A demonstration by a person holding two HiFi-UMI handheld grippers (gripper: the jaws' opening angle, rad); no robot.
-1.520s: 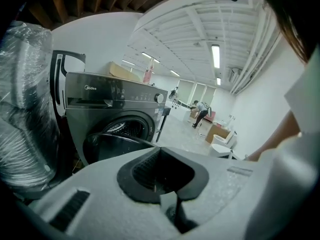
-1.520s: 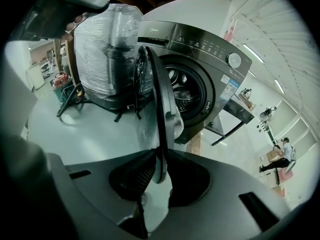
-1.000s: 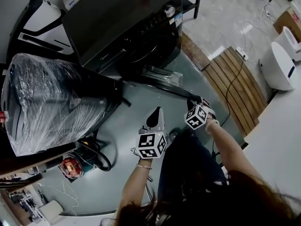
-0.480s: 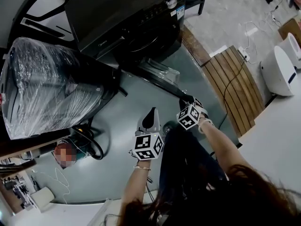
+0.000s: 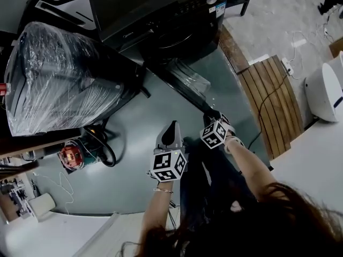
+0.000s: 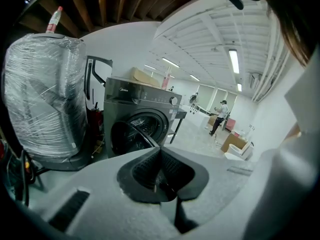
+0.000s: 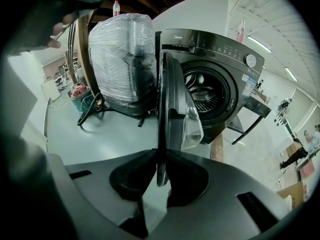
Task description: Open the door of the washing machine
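Door (image 5: 188,84) of the washing machine (image 5: 161,15) stands swung wide, edge-on, running from its hinge straight out to the right gripper (image 5: 210,113), whose jaws, just closing, pinch its free rim; left gripper (image 5: 171,134), jaws together and empty, hangs beside, farther off; drum (image 7: 206,96) looks empty.

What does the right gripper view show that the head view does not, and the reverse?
Only the right gripper view: the right claw, its jaws having just been closing, pinching the rim of the dark round glass door; the perforated steel drum inside.
Only the head view: the brown slatted wooden board and the white rounded appliance on the floor.
Both: the dark grey washing machine, door open, and the bulky plastic-wrapped object.
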